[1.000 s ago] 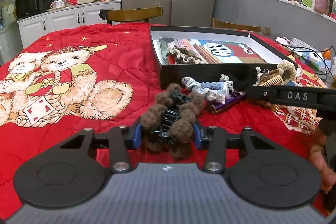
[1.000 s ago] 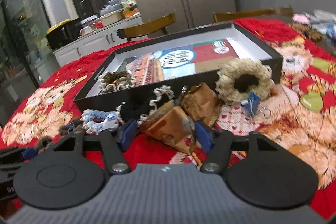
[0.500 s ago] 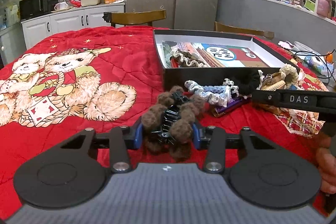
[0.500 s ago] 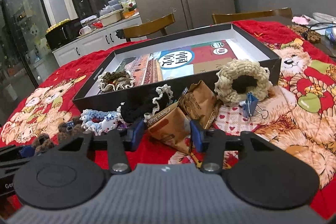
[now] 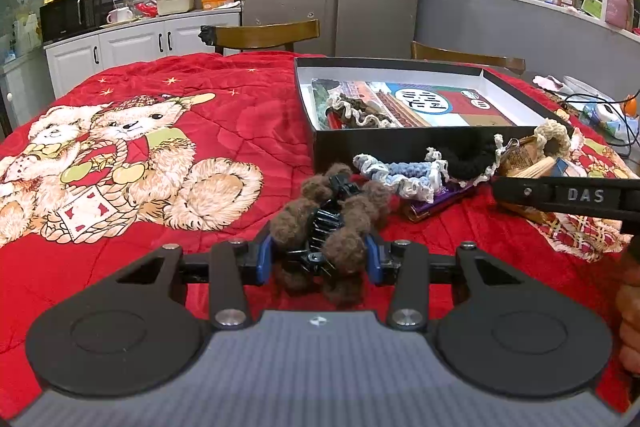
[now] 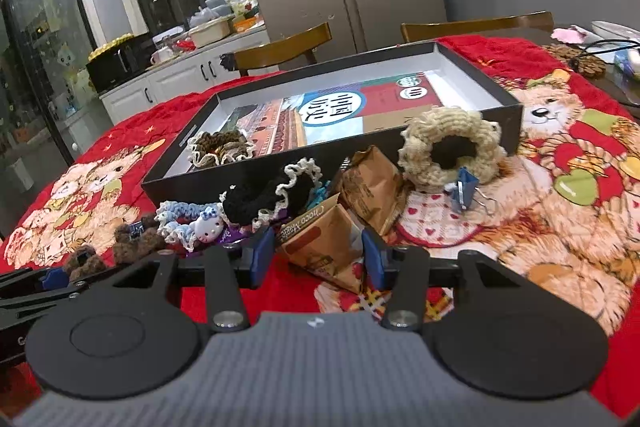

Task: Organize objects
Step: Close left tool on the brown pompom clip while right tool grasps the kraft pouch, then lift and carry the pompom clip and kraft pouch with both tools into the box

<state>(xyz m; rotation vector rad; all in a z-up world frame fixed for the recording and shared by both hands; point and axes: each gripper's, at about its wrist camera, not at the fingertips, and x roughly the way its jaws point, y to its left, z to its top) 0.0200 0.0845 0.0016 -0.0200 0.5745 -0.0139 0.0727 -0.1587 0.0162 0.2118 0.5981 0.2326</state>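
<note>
My left gripper (image 5: pixel 318 255) is shut on a black hair claw with brown pom-poms (image 5: pixel 340 223), low over the red bear blanket (image 5: pixel 240 107). In the right wrist view my right gripper (image 6: pixel 318 255) is shut on a brown snack packet (image 6: pixel 320 239) just in front of the black box (image 6: pixel 510 129). The same box (image 5: pixel 400 147) lies ahead and to the right in the left wrist view. A brown frilled scrunchie (image 6: pixel 218 147) lies in its near left corner. The left gripper's blue pad (image 6: pixel 52 277) shows at the lower left with the pom-poms (image 6: pixel 132 247).
Against the box's front wall lie a blue-and-white scrunchie (image 6: pixel 180 219), a black frilled scrunchie (image 6: pixel 256 203), a second brown packet (image 6: pixel 372 187), a cream scrunchie (image 6: pixel 424 139) and a blue binder clip (image 6: pixel 464 187). Two wooden chairs (image 6: pixel 288 43) stand behind the table. Cables (image 5: pixel 592 103) lie at the far right.
The right gripper's jaws have narrowed onto the brown snack packet. The left gripper still holds the pom-pom hair claw in the same place.
</note>
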